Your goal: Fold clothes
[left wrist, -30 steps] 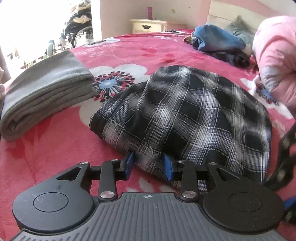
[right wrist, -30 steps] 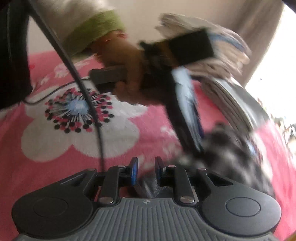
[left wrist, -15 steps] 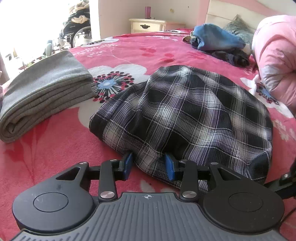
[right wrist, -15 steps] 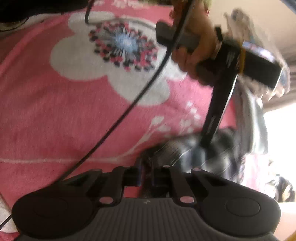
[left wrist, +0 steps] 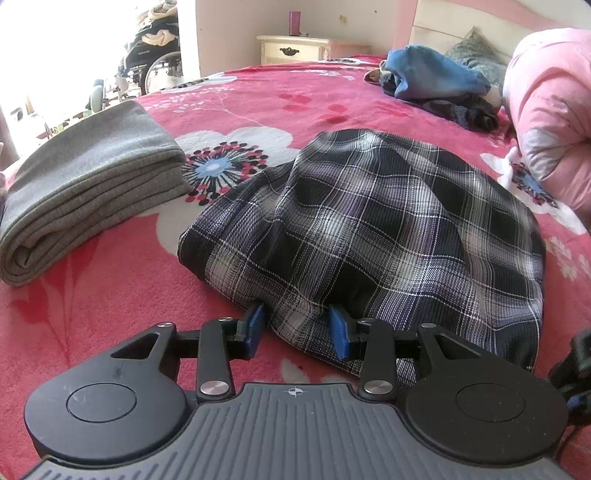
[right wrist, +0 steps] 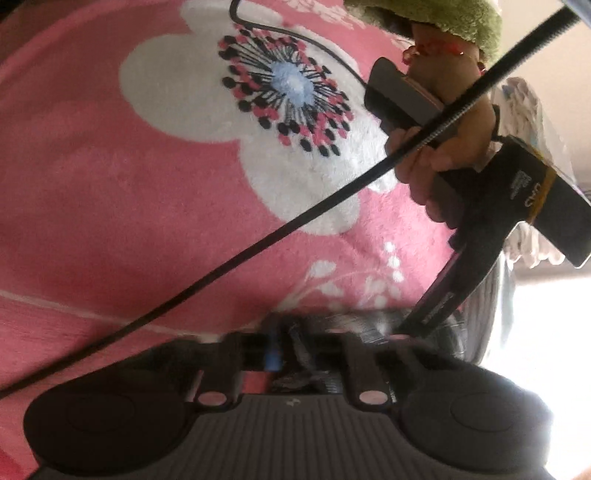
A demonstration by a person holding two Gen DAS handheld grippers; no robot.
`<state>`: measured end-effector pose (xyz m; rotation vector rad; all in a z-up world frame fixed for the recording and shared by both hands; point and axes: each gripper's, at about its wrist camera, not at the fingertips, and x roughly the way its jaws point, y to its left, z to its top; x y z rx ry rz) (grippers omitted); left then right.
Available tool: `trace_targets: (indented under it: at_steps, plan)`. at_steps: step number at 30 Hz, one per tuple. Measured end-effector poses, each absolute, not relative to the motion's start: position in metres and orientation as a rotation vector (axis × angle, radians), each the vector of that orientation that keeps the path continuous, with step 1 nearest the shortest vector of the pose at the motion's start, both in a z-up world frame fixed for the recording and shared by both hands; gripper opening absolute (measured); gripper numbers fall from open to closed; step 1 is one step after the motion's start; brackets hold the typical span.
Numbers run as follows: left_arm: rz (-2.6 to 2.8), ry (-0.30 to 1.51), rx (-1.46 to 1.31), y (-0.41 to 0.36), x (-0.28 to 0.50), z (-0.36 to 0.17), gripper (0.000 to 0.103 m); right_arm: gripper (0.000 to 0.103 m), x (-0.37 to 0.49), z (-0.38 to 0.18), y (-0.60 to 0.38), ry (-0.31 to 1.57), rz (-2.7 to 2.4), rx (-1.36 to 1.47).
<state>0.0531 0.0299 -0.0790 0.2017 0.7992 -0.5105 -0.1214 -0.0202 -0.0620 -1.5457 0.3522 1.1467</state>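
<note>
Left gripper [left wrist: 297, 326] low and level over the red floral blanket [left wrist: 110, 295], blue pads spread wide, with the near hem of the plaid garment [left wrist: 369, 229] bunched between them; not clamped. Garment lies in a mound at centre, running toward 1 o'clock. Folded grey cloth [left wrist: 85, 188] at 10 o'clock, apart from it. Blue clothes heap [left wrist: 436, 81] far off at 1 o'clock.

Right gripper [right wrist: 295, 350] is tipped steeply down. View blurred: fingers look drawn close on dark plaid fabric, probably pinching it. Person's left hand [right wrist: 443, 155] at 2 o'clock, fist around its gripper's handle, green cuff [right wrist: 443, 18] above.
</note>
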Motion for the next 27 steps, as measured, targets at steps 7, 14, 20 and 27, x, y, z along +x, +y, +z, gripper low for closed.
trace_targets:
  at_steps: [7, 14, 20, 27]
  plan:
    - [-0.511, 0.800, 0.187, 0.031, 0.055, -0.077, 0.038, 0.005, -0.123, -0.042, -0.029, 0.257, 1.172, -1.695]
    - [-0.516, 0.796, 0.199, 0.030, 0.055, -0.078, 0.039, 0.006, -0.145, -0.089, -0.020, 0.204, 1.244, -1.781]
    - [-0.519, 0.792, 0.207, 0.031, 0.054, -0.079, 0.039, 0.007, -0.161, -0.050, -0.021, 0.314, 1.247, -1.377]
    - [-0.520, 0.794, 0.204, 0.031, 0.055, -0.079, 0.040, 0.008, -0.105, -0.038, -0.038, 0.471, 0.728, -1.057]
